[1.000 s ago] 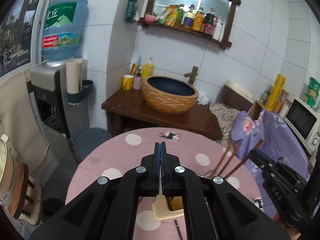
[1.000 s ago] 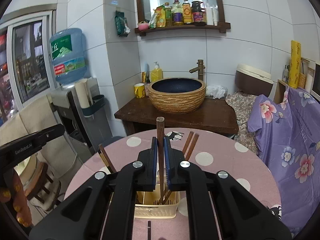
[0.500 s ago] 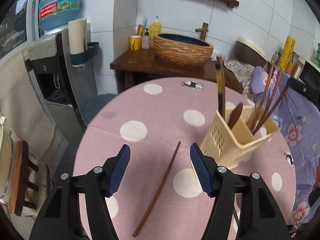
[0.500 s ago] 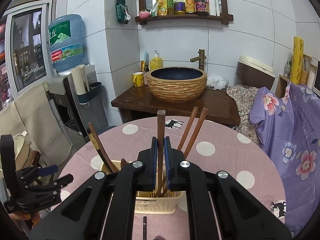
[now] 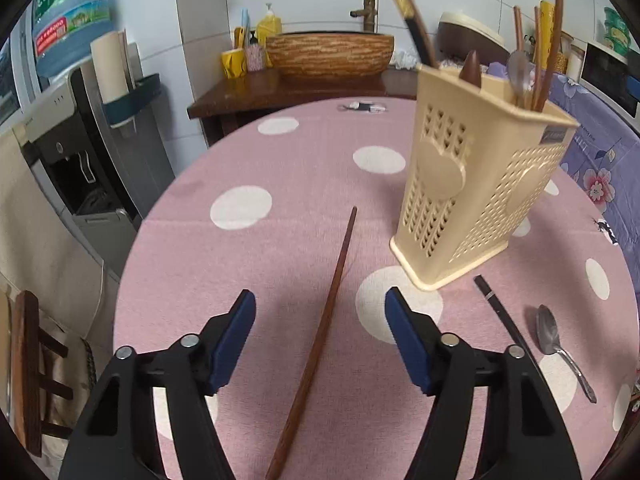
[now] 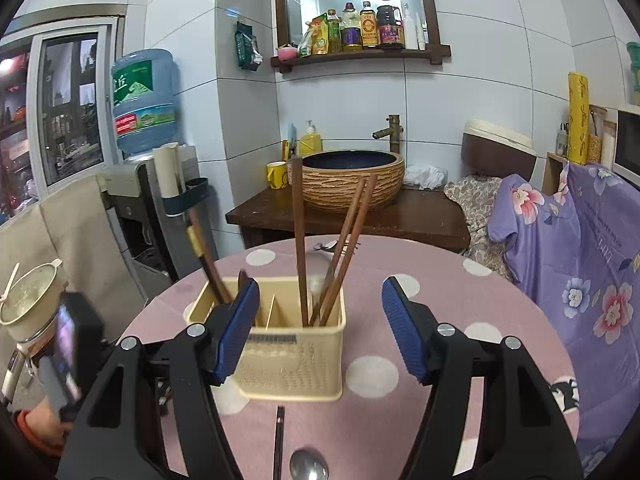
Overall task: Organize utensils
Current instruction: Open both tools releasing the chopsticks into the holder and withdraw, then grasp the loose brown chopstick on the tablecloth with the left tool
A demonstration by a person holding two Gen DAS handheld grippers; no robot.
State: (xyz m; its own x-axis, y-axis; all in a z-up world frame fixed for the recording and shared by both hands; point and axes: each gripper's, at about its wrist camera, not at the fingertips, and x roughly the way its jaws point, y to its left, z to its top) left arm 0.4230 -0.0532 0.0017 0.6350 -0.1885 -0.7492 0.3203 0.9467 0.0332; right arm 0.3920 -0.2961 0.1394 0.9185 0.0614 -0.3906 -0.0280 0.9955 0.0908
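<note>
chopstick point(image 5: 320, 340), brown wood, lies flat on the pink dotted table point(image 5: 248, 264), running between the pads of the left gripper point(image 5: 320, 340); jaws apart, pads not touching it. holder point(image 5: 476, 184), cream plastic, stands upright just right of the chopstick's far end. it holds brown chopsticks point(image 5: 544, 40), a spoon point(image 5: 518, 72) and a dark gold-banded stick point(image 5: 408, 12). black chopstick point(image 5: 504, 320) and metal spoon point(image 5: 560, 348) lie on the table near the holder's base, right side. right gripper point(image 6: 320, 328) hangs over the holder, jaws opening, nothing pressed by the pads; one brown chopstick point(image 6: 298, 240) stands upright in the holder's right compartment in line with the gap, two more lean beside it. a person's hand point(image 6: 40, 424) shows at lower left in the right view. basin point(image 6: 352, 184) and water jug point(image 6: 144, 100) sit behind the table.
</note>
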